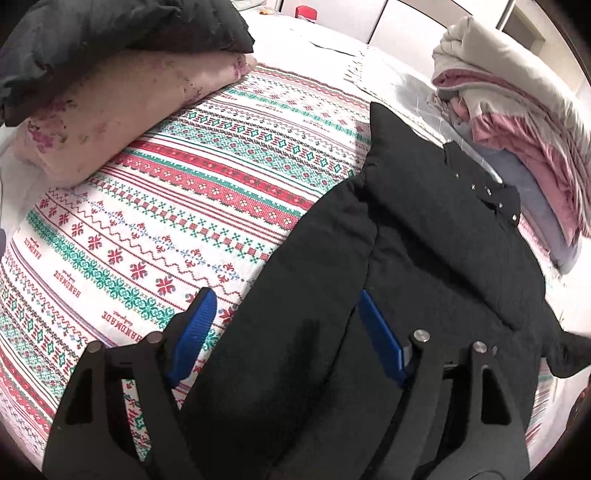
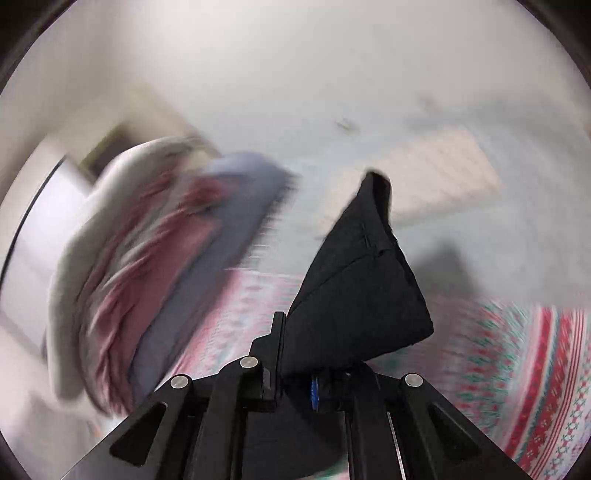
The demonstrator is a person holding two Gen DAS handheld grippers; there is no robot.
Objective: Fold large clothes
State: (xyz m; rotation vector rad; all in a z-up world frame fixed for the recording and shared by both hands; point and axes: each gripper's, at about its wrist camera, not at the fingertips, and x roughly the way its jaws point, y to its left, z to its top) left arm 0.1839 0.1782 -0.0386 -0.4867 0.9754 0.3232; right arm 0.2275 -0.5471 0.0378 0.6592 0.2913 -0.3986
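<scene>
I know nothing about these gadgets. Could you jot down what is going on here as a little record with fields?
Setting: a bed under a patterned blanket
Garment being folded: black jacket, lying on the blanket
Left gripper: open, its blue fingers on either side of a fold of the jacket, not pressing it
Right gripper: shut on a corner of the jacket, holding it above the bed
Nearby: pile of pink and grey clothes; floral pillow under a dark quilted item
View quality: right view blurred
</scene>
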